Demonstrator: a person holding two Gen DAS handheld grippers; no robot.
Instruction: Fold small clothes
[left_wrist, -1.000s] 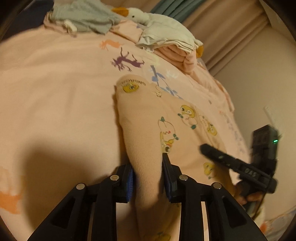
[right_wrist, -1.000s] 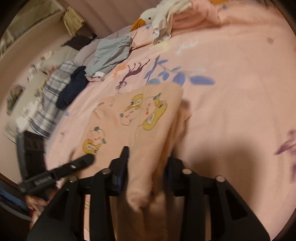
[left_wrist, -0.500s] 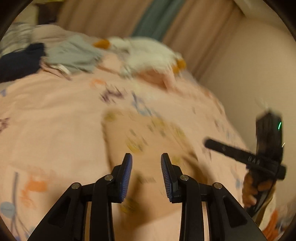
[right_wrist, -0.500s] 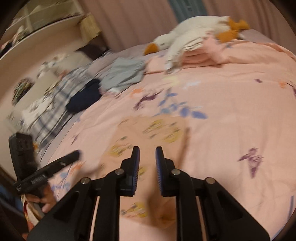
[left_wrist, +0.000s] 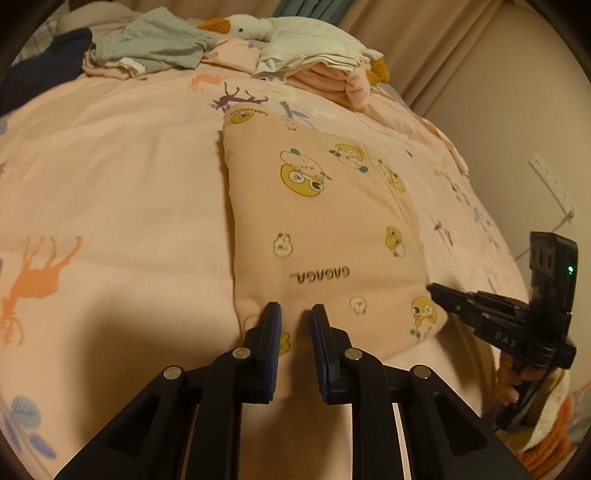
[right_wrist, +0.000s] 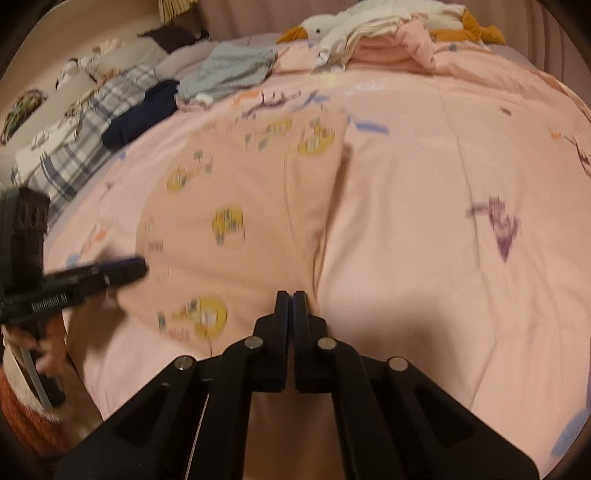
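A pink bed (left_wrist: 122, 177) carries a folded peach garment (left_wrist: 325, 229) with cartoon prints lying flat at its middle, while a goose toy (left_wrist: 295, 35), a clothes stack (left_wrist: 328, 77) and a grey garment (left_wrist: 155, 44) sit well apart at the far edge. The left gripper (left_wrist: 293, 314) hangs over the garment's near edge, its jaws closing with nothing visibly pinched between them. The right gripper (right_wrist: 291, 297) has its jaws pressed together at the garment's near right edge, apparently empty, though that view is blurred.
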